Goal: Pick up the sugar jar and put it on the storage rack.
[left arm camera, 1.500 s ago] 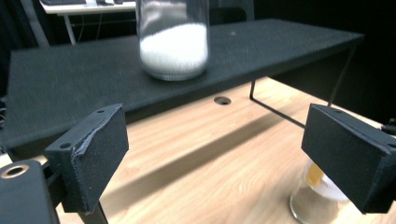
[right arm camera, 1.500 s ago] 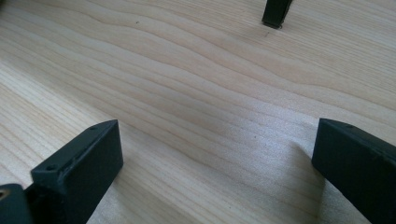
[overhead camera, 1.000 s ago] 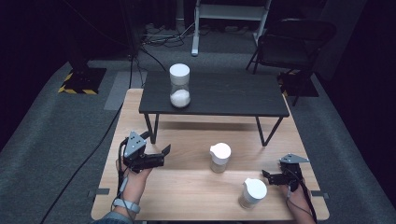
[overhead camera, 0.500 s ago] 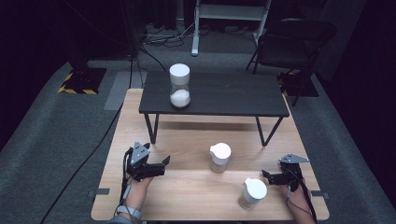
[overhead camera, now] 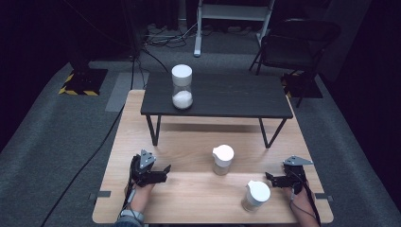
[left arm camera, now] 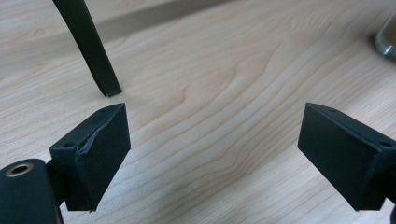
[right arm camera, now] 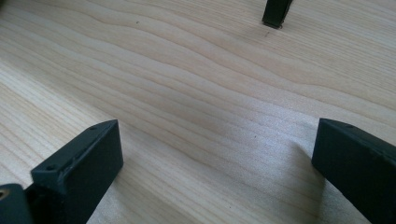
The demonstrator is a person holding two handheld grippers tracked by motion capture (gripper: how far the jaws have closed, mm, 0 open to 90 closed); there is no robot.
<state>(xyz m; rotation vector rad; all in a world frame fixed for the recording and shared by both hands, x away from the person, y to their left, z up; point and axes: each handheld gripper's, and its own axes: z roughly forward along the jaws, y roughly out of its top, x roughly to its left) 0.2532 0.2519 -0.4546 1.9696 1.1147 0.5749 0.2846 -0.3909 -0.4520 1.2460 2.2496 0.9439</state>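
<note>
We read this as a pause between grasps: both tongs sit low over the wooden counter [overhead camera: 189, 142] with nothing in hand. The left tongs [overhead camera: 163, 170] are spread wide and empty, though their jaws have just been closing a little with only bare wood between them; the right tongs [overhead camera: 270, 178] stand wide open and empty too.

The nearest things are two white-lidded jars. One jar [overhead camera: 222, 160] stands near the middle of the counter, well apart from the left tongs; the other, the near jar [overhead camera: 256, 196], stands just beside the right tongs, not touching them. A taller jar with white powder [overhead camera: 182, 87] stands on the small black table [overhead camera: 227, 97] at the back.

We judge the next move calls for the right tongs to swing toward the near jar and straddle its body below the lid, squarely, before closing.

In the left gripper view a glass edge [left arm camera: 386, 39] is cut off at the right; we cannot tell what the two lower jars contain.
</note>
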